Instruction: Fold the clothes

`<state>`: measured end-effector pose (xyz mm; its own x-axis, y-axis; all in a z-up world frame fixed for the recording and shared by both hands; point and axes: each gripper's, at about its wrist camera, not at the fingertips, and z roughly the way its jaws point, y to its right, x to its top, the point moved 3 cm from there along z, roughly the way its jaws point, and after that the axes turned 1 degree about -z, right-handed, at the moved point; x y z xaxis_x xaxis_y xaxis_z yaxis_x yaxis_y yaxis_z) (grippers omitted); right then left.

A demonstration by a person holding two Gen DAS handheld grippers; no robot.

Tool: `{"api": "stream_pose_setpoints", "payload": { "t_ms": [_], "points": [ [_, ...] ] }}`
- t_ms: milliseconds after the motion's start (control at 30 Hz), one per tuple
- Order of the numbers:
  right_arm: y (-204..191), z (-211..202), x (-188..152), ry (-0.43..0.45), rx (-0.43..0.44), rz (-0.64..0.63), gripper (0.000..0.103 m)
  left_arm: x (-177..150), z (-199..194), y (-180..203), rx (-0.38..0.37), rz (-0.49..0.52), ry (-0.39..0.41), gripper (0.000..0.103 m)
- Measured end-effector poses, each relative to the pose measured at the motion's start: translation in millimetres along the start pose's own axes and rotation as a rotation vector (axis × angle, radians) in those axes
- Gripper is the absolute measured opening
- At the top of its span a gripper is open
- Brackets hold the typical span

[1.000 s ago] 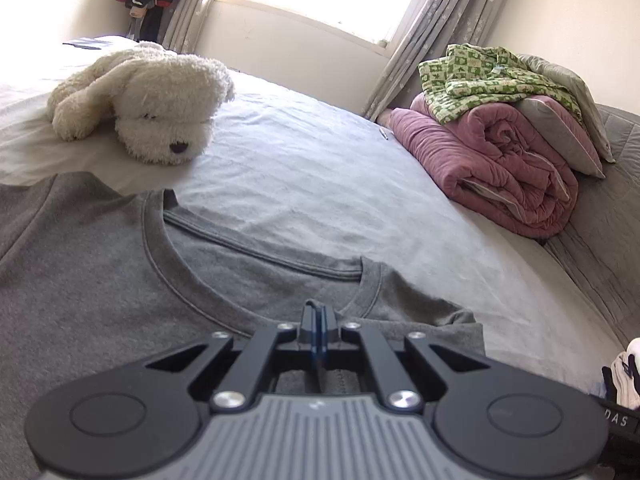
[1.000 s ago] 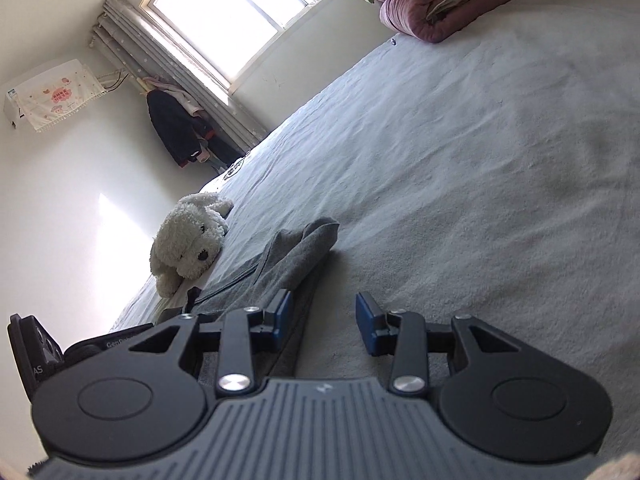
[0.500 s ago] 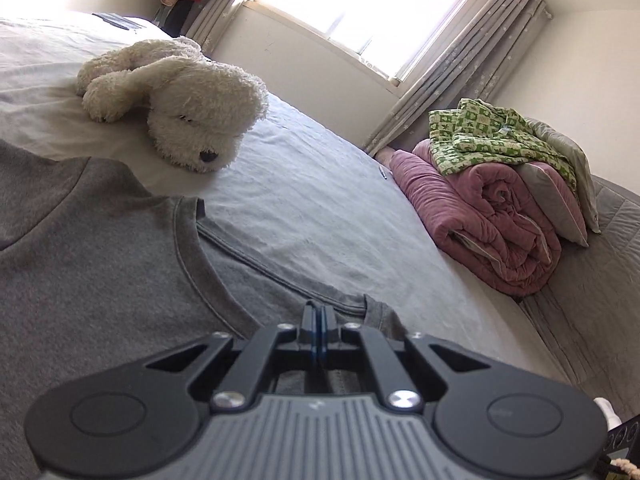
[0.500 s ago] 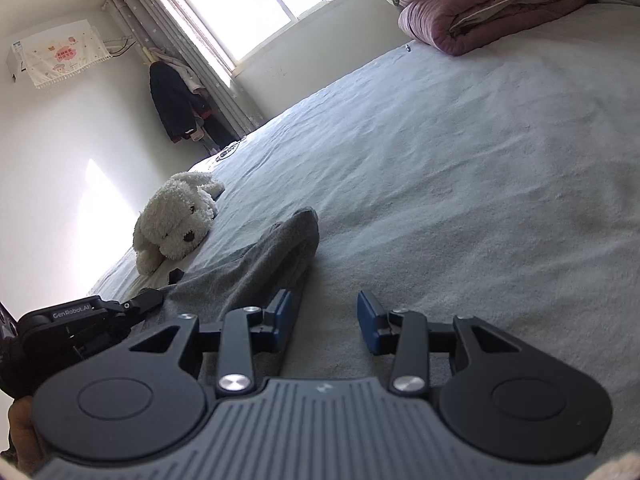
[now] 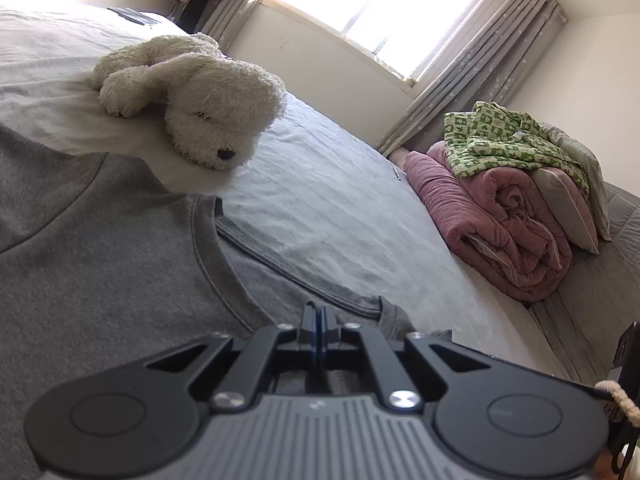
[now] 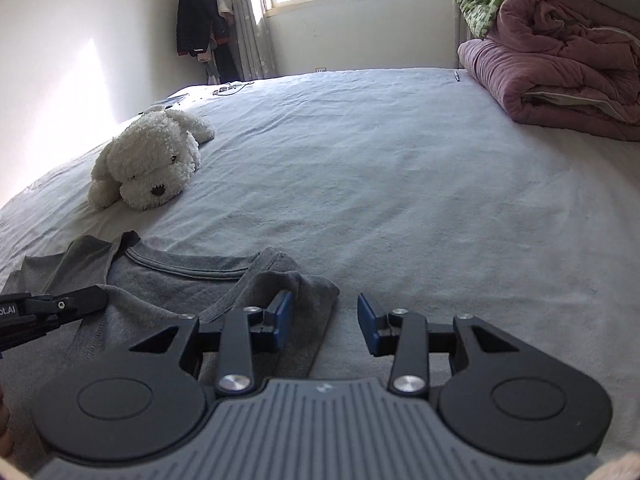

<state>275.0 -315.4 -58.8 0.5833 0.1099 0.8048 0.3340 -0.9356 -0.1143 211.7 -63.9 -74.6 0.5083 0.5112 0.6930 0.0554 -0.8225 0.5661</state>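
— Where is the shirt?
— The gray shirt (image 6: 168,292) lies flat, near me on the bed (image 6: 400,200). My left gripper (image 5: 319,320) is pinched tight, my right gripper (image 6: 324,322) half open, empty.
— How does it feel?
— Soft, light, floppy, I think. I grab the right shoulder edge

Each camera sits low on its own gripper, looking forward along the fingers and slightly down across the bed (image 6: 400,184) toward the window (image 5: 380,12) wall. The left wrist view is rolled; the right is level. Both share the grey shirt (image 5: 100,264), plush dog (image 6: 152,164) and pink quilt (image 5: 500,220).
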Motion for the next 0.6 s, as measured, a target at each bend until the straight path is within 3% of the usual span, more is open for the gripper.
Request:
{"api": "stream_pose_setpoints", "payload": {
  "t_ms": [167, 300, 367, 467, 600],
  "points": [
    [-18.8, 0.0, 5.4, 0.021, 0.027, -0.104, 0.042, -0.4, 2.1, -4.1, 0.015, -0.014, -0.011, 0.002],
    [-31.9, 15.3, 7.9, -0.024, -0.010, -0.216, 0.042, -2.0, 4.5, -4.7, 0.034, -0.006, -0.025, 0.002],
    [-36.4, 21.9, 6.1, -0.063, -0.010, -0.249, 0.035, -3.0, 6.1, -5.5, 0.042, -0.004, -0.034, 0.002],
    [-37.2, 31.1, -0.3, -0.111, -0.035, -0.253, 0.031, -4.6, 8.6, -7.1, 0.051, -0.003, -0.048, 0.002],
    [-30.3, 29.2, -4.1, -0.091, -0.041, -0.185, 0.031, -6.1, 9.9, -7.8, 0.057, -0.002, -0.059, 0.002]
  ]
}}
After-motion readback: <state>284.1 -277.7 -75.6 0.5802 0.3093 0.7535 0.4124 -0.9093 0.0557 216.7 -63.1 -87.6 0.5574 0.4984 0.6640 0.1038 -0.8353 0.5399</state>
